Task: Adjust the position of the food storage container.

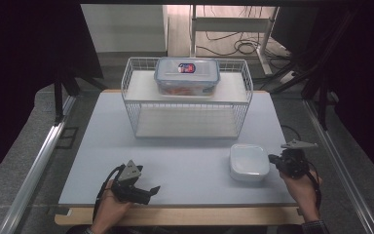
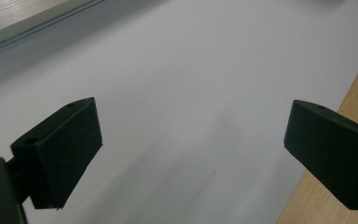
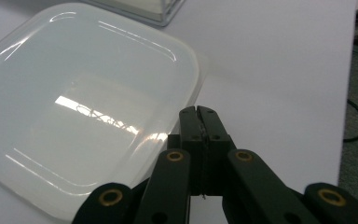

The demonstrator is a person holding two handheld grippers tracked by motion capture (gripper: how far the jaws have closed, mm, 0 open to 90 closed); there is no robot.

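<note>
While the right gripper (image 3: 200, 112) sits with jaws pressed together, holding nothing, just beside the white container (image 1: 249, 162), that container lies on the table (image 1: 185, 161) in front of the wire rack (image 1: 187, 97). Over bare table, the left gripper (image 2: 191, 154) is spread wide and empty.

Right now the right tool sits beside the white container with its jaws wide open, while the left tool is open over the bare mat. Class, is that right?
Not quite. The right tool is shut, jaws pressed together beside the white container, as the right gripper view shows. The left tool is indeed open over the bare mat.
</note>
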